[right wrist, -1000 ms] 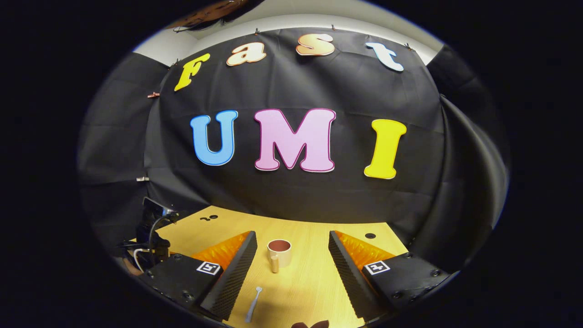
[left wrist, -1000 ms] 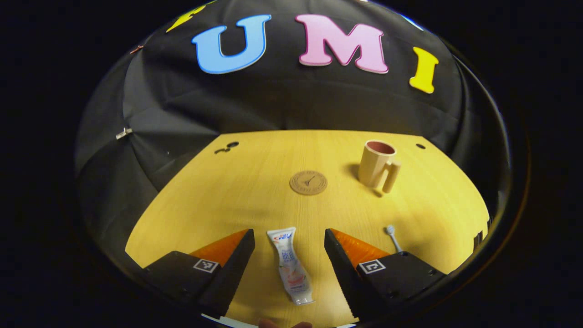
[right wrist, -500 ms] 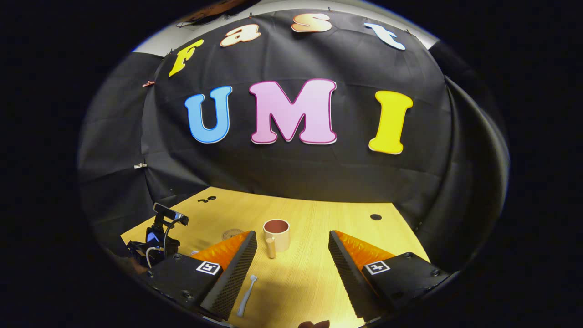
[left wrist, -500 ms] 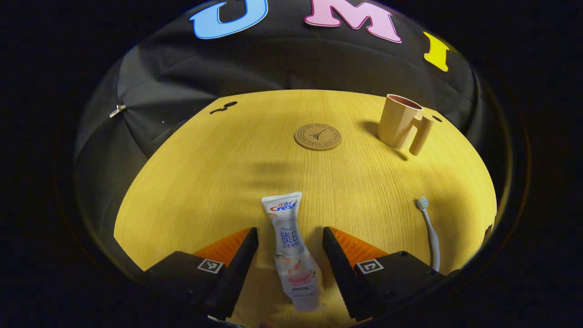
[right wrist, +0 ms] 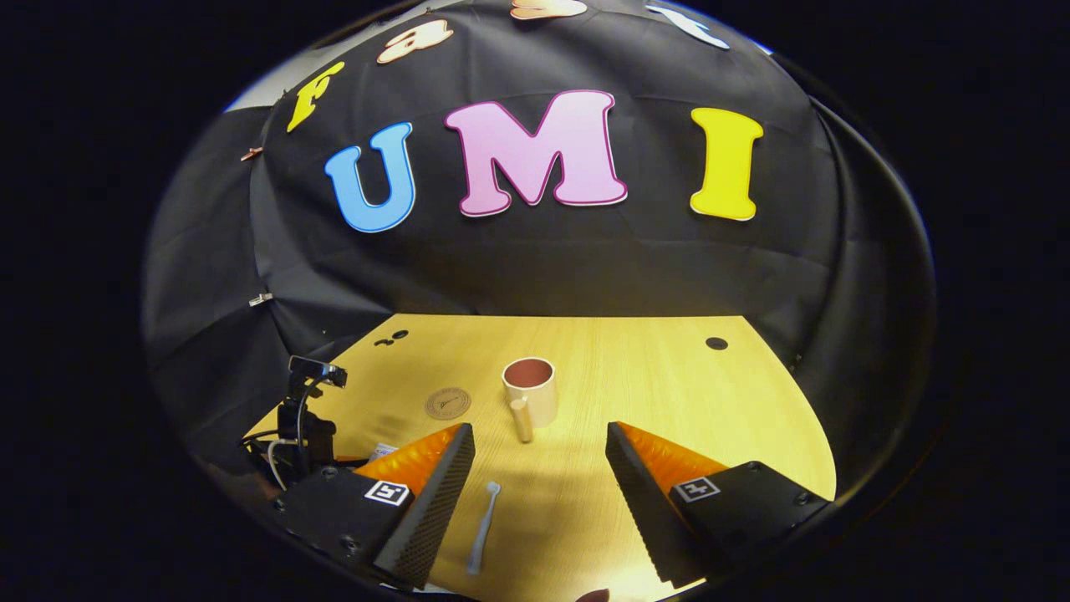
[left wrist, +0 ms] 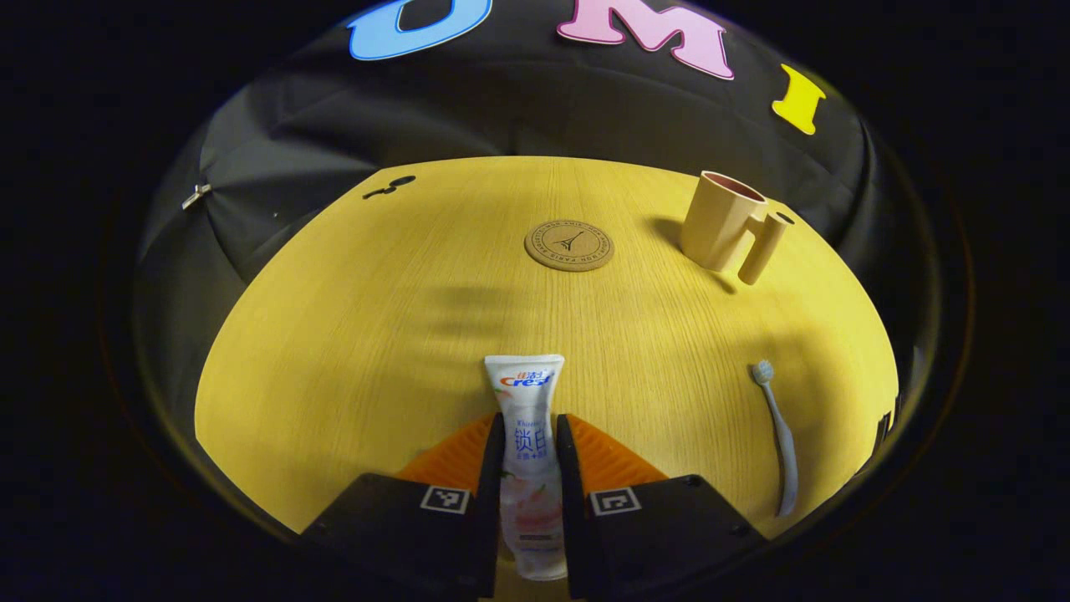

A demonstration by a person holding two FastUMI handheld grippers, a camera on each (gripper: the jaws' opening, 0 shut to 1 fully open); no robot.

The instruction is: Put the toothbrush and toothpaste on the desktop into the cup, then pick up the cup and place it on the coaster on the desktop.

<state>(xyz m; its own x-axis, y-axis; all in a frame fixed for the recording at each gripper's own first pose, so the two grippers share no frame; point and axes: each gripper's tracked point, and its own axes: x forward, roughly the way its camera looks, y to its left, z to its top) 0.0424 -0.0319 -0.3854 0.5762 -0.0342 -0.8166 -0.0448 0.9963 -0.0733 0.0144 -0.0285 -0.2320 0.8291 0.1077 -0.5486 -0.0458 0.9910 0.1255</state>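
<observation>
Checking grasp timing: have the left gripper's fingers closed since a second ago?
Yes. The left gripper fingers, earlier spread apart on either side, now press the toothpaste lying on the table.

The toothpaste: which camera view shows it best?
The left gripper view. There the toothpaste lies flat on the table, its full length seen, with the left gripper shut on it. In the right gripper view a small pale piece, probably its end, peeks beside a finger.
</observation>
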